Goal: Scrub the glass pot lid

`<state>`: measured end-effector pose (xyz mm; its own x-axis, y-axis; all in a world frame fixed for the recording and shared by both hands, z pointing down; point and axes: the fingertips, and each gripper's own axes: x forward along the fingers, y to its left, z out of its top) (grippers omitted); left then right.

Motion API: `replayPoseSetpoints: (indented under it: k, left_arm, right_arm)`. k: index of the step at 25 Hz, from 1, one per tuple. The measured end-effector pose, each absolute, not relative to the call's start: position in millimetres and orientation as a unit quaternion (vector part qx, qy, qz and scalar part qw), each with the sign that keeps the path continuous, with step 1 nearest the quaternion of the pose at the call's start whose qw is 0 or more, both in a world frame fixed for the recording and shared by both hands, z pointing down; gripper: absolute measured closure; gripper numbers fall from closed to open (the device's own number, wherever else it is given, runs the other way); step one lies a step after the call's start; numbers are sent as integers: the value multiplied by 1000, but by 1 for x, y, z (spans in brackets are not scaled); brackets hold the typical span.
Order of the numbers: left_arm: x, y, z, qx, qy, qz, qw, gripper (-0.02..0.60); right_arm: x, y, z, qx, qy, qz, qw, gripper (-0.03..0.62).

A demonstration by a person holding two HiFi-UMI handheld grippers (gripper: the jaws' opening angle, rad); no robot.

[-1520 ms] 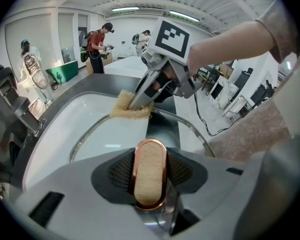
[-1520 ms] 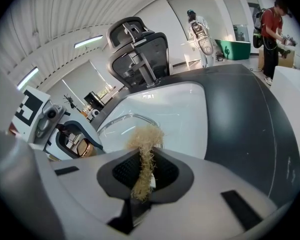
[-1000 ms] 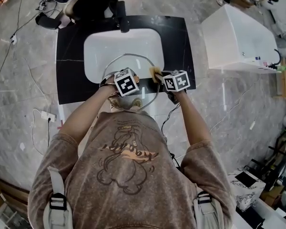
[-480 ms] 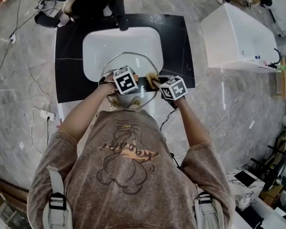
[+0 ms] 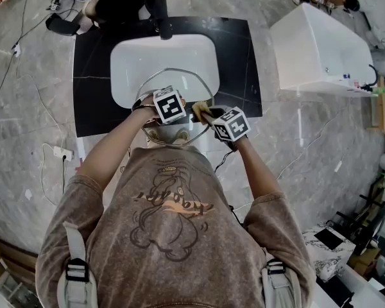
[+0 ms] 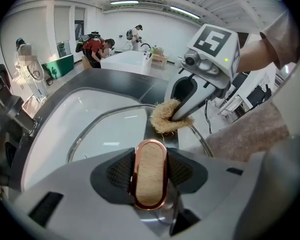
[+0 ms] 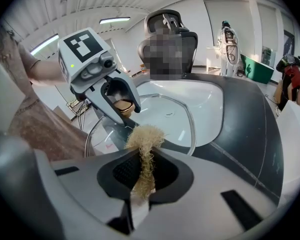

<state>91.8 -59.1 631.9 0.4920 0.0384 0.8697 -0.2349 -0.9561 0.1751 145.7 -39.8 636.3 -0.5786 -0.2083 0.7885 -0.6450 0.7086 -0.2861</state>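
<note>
Right hand-held gripper (image 7: 144, 170), pinching the scrubber (image 7: 145, 135), has slid toward the left hand-held gripper (image 6: 150, 180) clamping the lid knob (image 6: 150, 166).

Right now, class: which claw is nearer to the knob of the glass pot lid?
Left. The left claw is shut on the knob itself; the right claw, pinching a fibre scrubber, is apart from it, near the glass lid's rim.

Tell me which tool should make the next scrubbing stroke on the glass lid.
Right. The right tool grips the fibrous scrubber, which rests on the glass lid near its rim; the left tool is clamped on the lid's knob, steadying it.
</note>
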Motion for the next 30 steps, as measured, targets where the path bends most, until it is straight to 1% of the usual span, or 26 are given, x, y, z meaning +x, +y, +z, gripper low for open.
replayPoseSetpoints:
  k: [3,8,25,30]
  left_arm:
    - [96,-60,629,857,-52,495,134,394]
    - [86,-57,638,838,-54,525,138,394]
    - [84,-56,637,825,-52,543,147,393]
    - [85,-56,638,823,-47,547,145,391]
  right_arm:
    - [141,-33,636,248,-844,286,381,546]
    - [133,-21,635,245,-845,290,376,546]
    - [108,0,632,266,-843,305,353,546]
    - [96,8,631,249,-847,310,352,546]
